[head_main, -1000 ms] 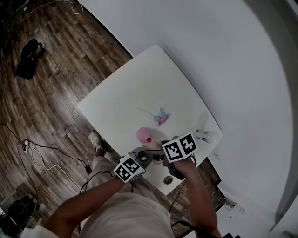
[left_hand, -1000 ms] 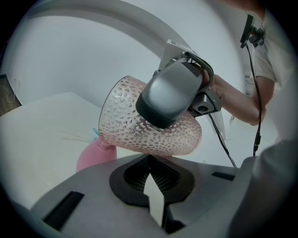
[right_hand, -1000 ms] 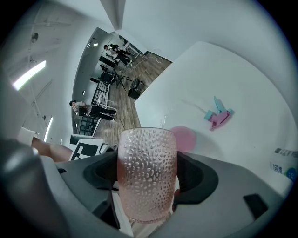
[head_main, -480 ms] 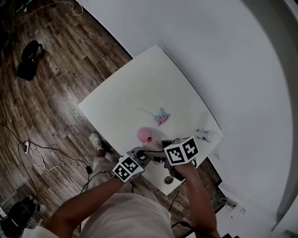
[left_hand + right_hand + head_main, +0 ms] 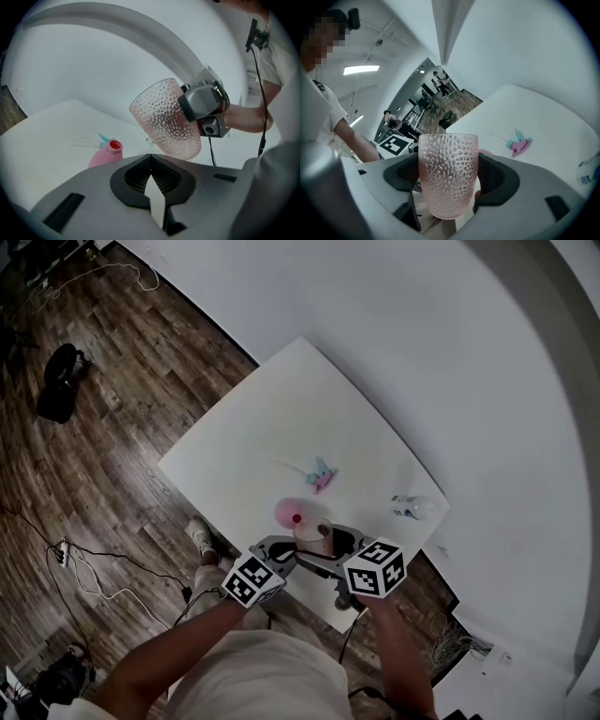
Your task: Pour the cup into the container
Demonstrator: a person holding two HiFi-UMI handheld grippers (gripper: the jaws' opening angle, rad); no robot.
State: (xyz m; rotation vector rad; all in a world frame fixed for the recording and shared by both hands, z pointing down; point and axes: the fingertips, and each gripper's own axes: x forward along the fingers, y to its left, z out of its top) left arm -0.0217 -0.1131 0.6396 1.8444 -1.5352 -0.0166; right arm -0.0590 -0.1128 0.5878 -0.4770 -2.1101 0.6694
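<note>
Cup [image 5: 447, 176], pinched by right tongs [image 5: 447, 185], hung tilted near bottle [image 5: 107, 153], seemingly empty; pour likely done. Left tongs [image 5: 152, 176] were pressed together.

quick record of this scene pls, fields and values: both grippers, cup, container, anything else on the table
left gripper: jaws together, nothing between them
right gripper: shut on the cup
cup: pink dimpled glass, held above the table, slightly tilted, mouth up
cup contents: cannot tell
container: pink bottle with a red top, standing on the table, apart from the cup
other items: pink and blue piece mid-table; small white bottle near the table edge
pour: not under way
</note>
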